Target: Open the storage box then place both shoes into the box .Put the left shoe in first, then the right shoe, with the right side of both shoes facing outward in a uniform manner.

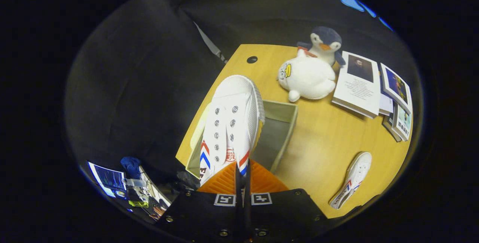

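A white canvas shoe (230,123) with red and blue chevrons hangs in my gripper (242,177), toe pointing away from me. Both orange fingers (262,181) are shut on the edge of its opening. The shoe hovers over the open grey-green storage box (278,131), above its near left part. The box stands at the table's left edge, and what lies inside it under the shoe is hidden. The second white shoe (351,185) lies on its side on the wooden table (325,149), to the right of the fingers.
Beyond the box sit a white plush toy (308,78) and a blue penguin plush (325,43). A book (357,84) and a stack of booklets (396,104) lie at the far right. Left of the table, below, is a screen and cluttered gear (127,187).
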Demonstrator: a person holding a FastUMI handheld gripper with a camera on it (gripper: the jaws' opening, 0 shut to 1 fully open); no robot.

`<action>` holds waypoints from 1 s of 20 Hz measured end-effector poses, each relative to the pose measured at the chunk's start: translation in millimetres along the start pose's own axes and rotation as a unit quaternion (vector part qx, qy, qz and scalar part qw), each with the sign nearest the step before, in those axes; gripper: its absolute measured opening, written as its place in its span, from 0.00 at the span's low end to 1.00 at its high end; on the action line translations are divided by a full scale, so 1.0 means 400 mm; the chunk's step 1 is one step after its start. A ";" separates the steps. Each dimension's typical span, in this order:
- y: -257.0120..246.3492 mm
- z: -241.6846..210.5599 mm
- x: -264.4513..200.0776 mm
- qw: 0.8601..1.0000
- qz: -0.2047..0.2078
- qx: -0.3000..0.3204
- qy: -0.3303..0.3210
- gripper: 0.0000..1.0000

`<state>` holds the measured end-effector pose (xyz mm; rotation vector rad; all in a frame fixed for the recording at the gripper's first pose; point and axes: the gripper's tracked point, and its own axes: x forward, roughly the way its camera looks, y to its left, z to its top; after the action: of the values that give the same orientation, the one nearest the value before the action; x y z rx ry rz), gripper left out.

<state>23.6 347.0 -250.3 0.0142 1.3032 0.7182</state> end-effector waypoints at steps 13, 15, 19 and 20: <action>0.078 0.072 0.092 0.999 -0.018 -0.038 0.000 0.76; 0.064 0.077 0.070 0.998 -0.022 -0.052 -0.016 0.97; 0.009 0.074 0.002 0.999 -0.018 -0.024 -0.029 0.97; -0.017 0.074 -0.016 0.999 -0.020 -0.016 -0.033 0.97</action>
<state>52.2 349.8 -238.7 -0.0144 1.2255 0.6991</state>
